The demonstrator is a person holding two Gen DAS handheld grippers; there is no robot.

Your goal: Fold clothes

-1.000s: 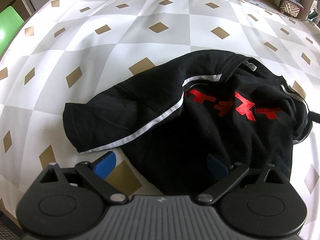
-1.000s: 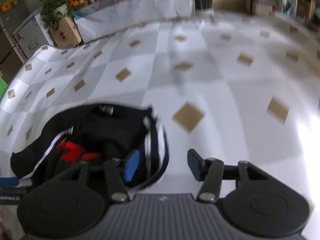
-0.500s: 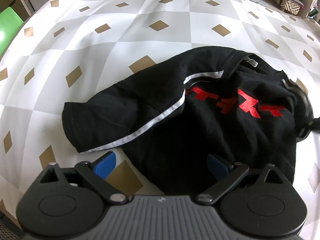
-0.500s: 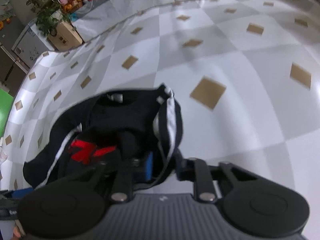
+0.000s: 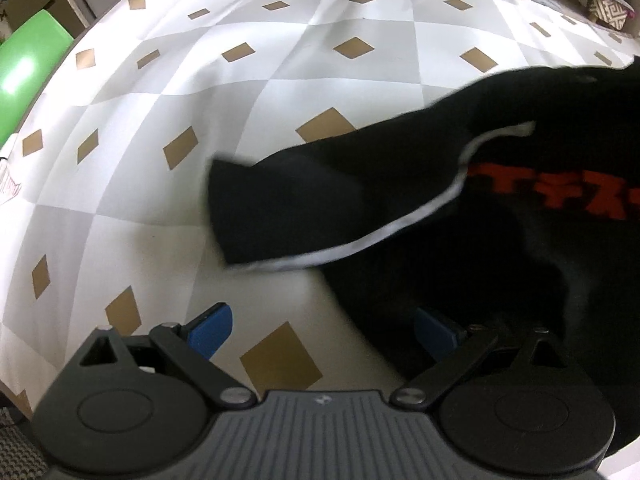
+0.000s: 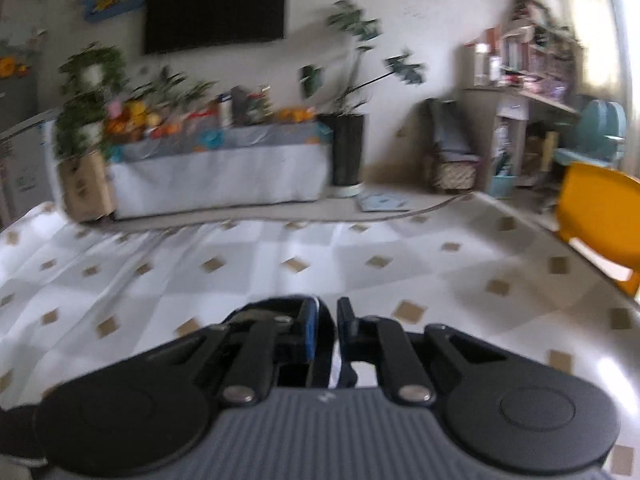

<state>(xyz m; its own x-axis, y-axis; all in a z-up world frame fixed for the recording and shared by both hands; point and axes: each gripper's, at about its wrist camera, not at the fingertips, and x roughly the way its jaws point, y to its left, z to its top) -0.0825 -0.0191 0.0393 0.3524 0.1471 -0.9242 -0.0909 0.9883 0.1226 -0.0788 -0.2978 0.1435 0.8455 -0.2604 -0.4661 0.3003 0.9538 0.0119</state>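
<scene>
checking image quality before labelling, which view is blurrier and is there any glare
Right wrist view: motion blur smears the whole room, window glare top right; the right gripper stays sharp. Left wrist view: mostly crisp, only the black shirt edges smear, strong fisheye bending of the checked cloth.

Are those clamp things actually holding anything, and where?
The right hand-held gripper pinches the black shirt's white-striped edge. The left hand-held gripper is open, holding nothing.

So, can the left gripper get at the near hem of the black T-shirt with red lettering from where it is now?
Probably yes. The left gripper is open, one blue finger already over the black T-shirt, and only bare patterned cloth lies beside it.
</scene>
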